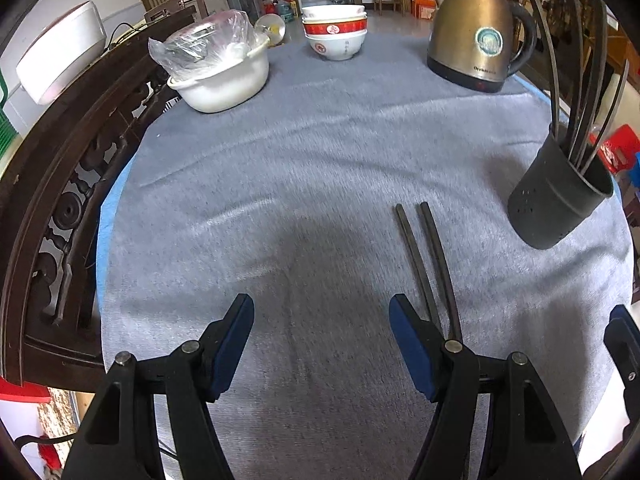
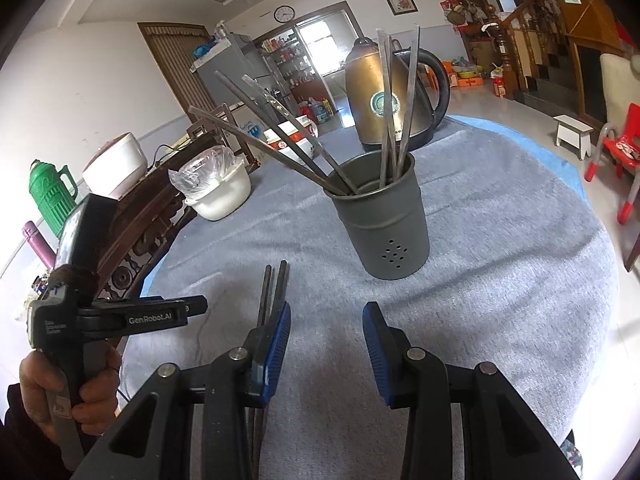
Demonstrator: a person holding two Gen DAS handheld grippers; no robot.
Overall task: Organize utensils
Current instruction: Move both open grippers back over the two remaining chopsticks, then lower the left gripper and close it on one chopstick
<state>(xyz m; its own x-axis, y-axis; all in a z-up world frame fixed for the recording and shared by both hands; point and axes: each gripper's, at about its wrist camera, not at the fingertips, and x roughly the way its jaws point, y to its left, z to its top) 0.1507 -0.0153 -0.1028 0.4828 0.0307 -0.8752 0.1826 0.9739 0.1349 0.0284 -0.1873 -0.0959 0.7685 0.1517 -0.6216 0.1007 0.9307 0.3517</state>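
Two dark chopsticks (image 1: 428, 264) lie side by side on the grey tablecloth (image 1: 300, 160). My left gripper (image 1: 320, 312) hangs open just above the cloth; the pair runs under its right finger, outside the jaws. A dark grey perforated holder (image 1: 560, 196) with several chopsticks stands at the right. In the right wrist view the same holder (image 2: 380, 216) is straight ahead. My right gripper (image 2: 326, 320) is open and empty, and the loose chopsticks (image 2: 272, 288) pass behind its left finger. A hand (image 2: 80, 392) holds the left gripper (image 2: 192, 308) at the left.
A brass kettle (image 1: 476, 36), stacked bowls (image 1: 336, 36) and a white basin with a plastic bag (image 1: 224, 76) stand along the far side. A carved wooden chair (image 1: 60, 208) borders the table's left edge. A red chair (image 2: 624, 152) stands beyond the right edge.
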